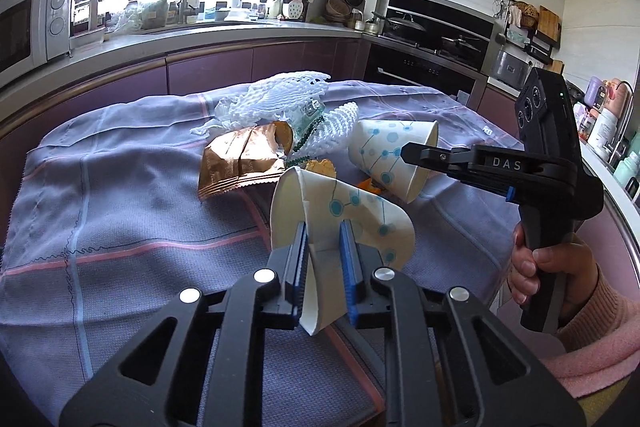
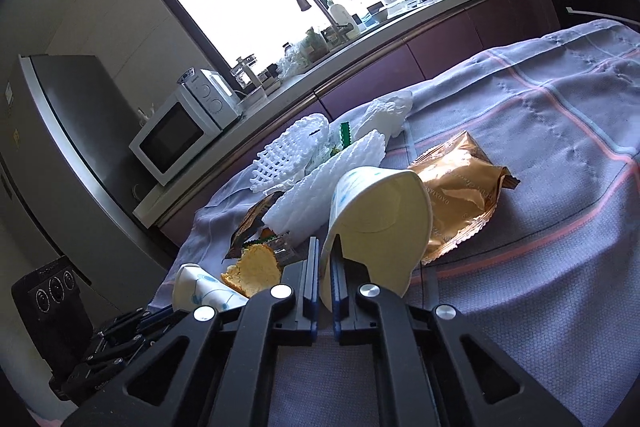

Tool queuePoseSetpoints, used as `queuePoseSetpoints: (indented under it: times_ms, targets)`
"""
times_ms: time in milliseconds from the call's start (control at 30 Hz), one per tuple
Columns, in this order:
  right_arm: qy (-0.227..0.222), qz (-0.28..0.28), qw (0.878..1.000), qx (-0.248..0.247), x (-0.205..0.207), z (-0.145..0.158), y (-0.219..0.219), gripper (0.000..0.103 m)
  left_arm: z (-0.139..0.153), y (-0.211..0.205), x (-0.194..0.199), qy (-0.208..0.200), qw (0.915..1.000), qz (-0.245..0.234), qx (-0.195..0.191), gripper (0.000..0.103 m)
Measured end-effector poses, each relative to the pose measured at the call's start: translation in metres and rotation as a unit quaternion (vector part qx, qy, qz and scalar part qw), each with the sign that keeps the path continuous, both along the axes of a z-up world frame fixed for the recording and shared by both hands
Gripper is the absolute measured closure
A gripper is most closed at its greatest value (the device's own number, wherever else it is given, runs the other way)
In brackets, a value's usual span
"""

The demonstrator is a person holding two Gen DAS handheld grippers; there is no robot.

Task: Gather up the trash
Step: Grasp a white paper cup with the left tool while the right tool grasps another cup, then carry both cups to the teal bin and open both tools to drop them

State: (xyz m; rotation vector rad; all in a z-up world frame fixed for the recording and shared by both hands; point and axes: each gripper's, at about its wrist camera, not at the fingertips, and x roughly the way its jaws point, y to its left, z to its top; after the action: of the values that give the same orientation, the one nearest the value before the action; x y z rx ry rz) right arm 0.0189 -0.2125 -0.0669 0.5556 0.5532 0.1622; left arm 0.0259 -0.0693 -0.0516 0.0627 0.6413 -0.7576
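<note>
Two white paper cups with blue dots are held over a pile of trash on the purple cloth [image 1: 120, 207]. My left gripper [image 1: 323, 229] is shut on the squashed wall of the near cup [image 1: 344, 211], mouth facing left. In the right wrist view my right gripper [image 2: 325, 242] is shut on the rim wall of the other cup [image 2: 380, 215], whose mouth faces the camera. The left wrist view shows that cup [image 1: 384, 155] at the right gripper's [image 1: 404, 151] tip. Behind lie a gold snack bag [image 1: 240, 163], white foam netting [image 1: 288, 99] and a yellow peel scrap [image 2: 252, 267].
A person's hand in a pink sleeve [image 1: 560, 267] holds the right gripper's handle. A crumpled tissue [image 2: 388, 115] lies past the netting. The kitchen counter with a microwave [image 2: 180, 135] and sink runs behind the table; a stove [image 1: 436, 39] stands at the right.
</note>
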Motion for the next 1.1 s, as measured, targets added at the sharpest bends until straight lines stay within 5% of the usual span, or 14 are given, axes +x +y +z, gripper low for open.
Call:
queuePoseSetpoints:
  times_ms: [367,633,833,1100]
  targets:
    - [-0.045,0.013,0.996,-0.072,-0.022,0.038,0.018,0.1,0.026,0.035,-0.014,-0.022,0.9989,0.03,-0.028,0.099]
    - [-0.083,0.123,0.986,-0.073,-0.002,0.072,0.079,0.1,0.06,0.102,-0.028,-0.062,0.9924,0.1,-0.037,0.099]
    - [-0.088,0.235,0.966,-0.064,0.037,0.084,0.147,0.1,0.084,0.18,-0.028,-0.093,0.9753,0.199,-0.025,0.099]
    - [-0.069,0.35,0.932,-0.056,0.095,0.084,0.254,0.1,0.084,0.29,-0.01,-0.086,0.9395,0.332,-0.002,0.099]
